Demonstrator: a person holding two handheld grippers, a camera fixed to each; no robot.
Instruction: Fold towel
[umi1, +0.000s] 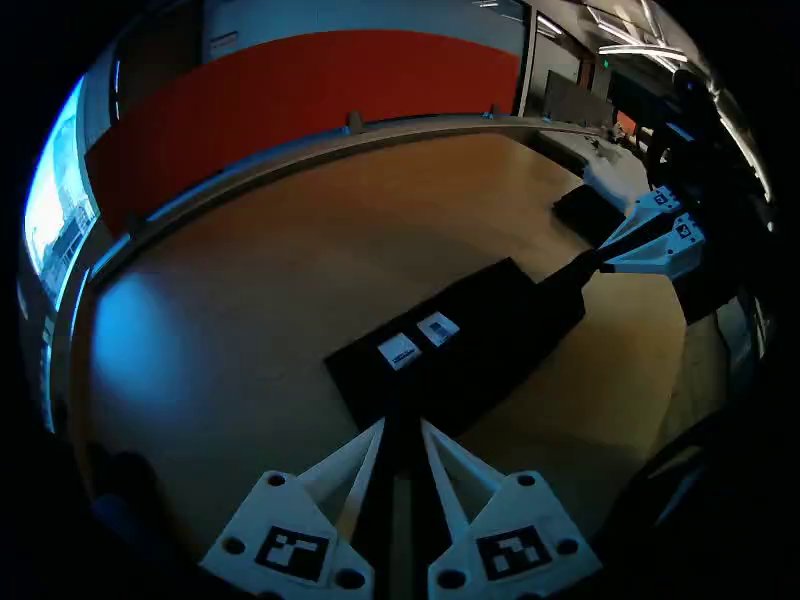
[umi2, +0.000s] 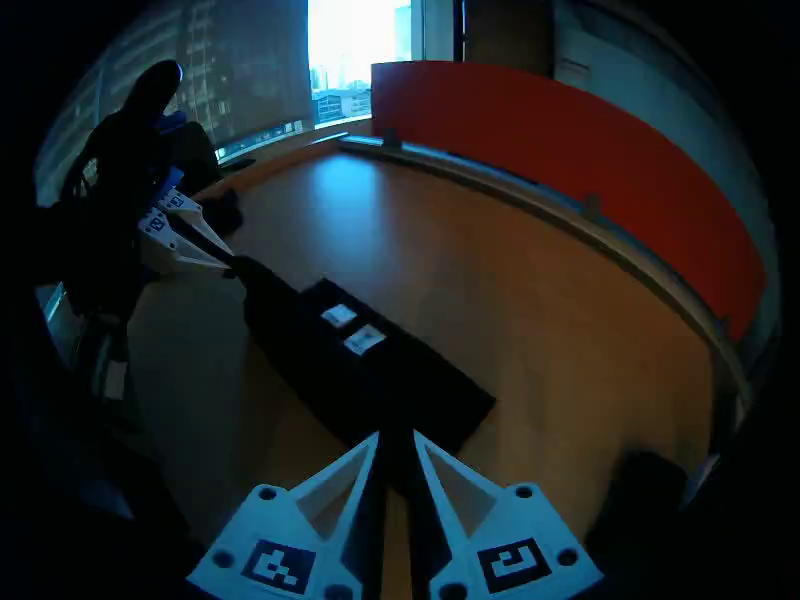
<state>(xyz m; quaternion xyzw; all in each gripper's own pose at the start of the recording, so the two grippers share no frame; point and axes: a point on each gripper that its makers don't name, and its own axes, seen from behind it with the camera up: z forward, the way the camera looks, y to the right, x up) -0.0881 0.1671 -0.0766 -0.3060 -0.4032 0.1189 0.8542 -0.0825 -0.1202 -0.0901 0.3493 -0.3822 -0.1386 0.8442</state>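
Left gripper (umi1: 402, 428): pressed together on the near end of the towel (umi1: 470, 330), with dark cloth caught between both fingers; grip it firmly.
Towel: lies stretched along the wooden table (umi1: 300, 250) between your two grippers, with two white tags (umi1: 400, 351) facing up near the middle.
Right gripper (umi2: 396, 438): nipping the opposite end the same way; lift both ends together and level, so the fold lands edge on edge.
Hard to tell: the cloth is near black in dim light, so you can't make out its edges, its layers or how much each pinch holds; the person (umi2: 130, 140) beside the table is a mere silhouette.
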